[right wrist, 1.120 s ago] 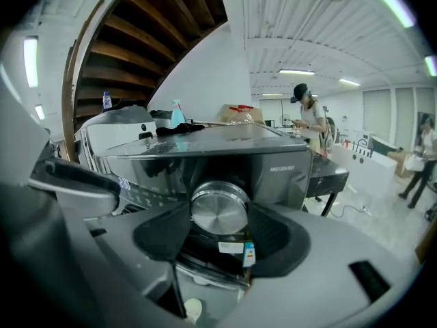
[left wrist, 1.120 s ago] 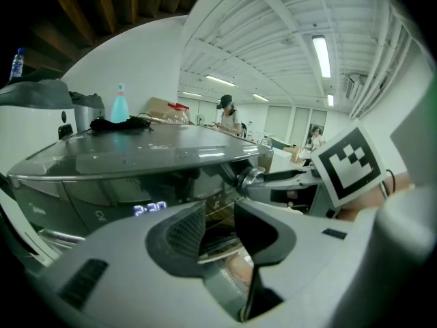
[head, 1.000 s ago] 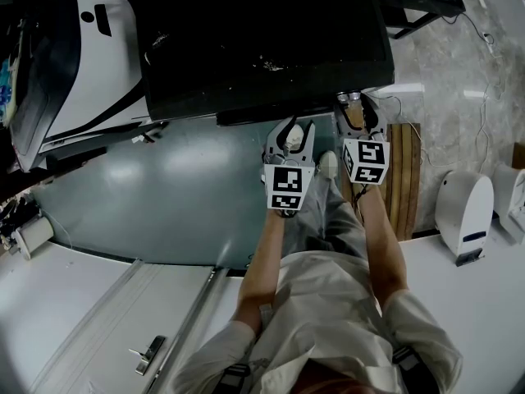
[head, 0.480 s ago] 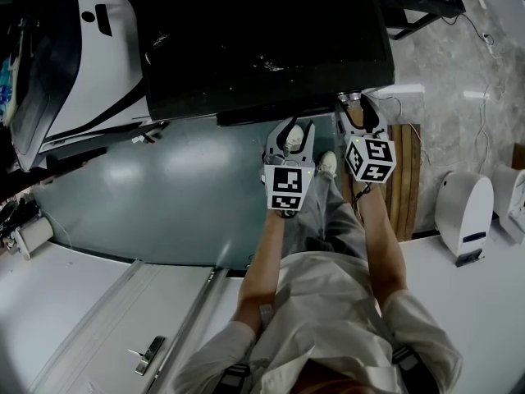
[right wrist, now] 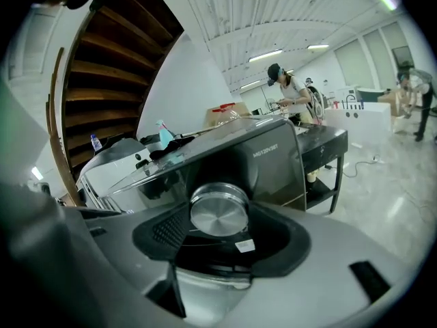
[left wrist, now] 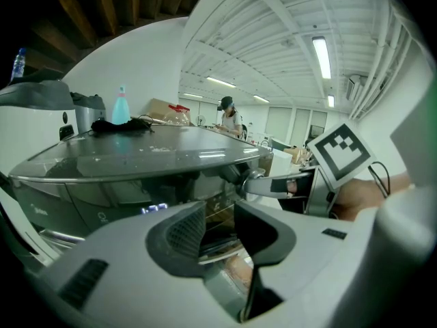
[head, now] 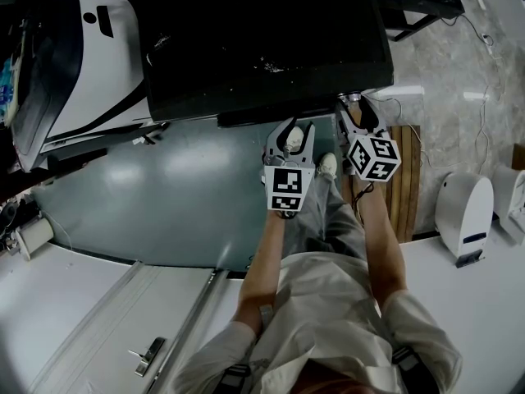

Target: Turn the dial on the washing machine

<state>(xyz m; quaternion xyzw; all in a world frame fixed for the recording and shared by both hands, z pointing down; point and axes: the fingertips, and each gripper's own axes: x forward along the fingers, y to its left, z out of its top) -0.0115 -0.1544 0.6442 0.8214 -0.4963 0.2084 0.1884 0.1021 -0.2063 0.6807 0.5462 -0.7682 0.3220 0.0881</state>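
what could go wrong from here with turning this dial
1. The right tongs pinch the smooth metal dial only by its rim. If the wrist rolls, they might slip off instead of turning it.
2. The left tongs hang open and empty close to the washing machine front panel, so a small drift could bump a control there.

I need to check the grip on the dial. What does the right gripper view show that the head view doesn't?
Only the right gripper view: the dial's silver face, with the right claw's jaws closed on its rim, and a person standing beyond the machine. Only the head view: the left claw with its jaws apart, the wearer's forearms and the teal floor. Both: the dark washing machine.
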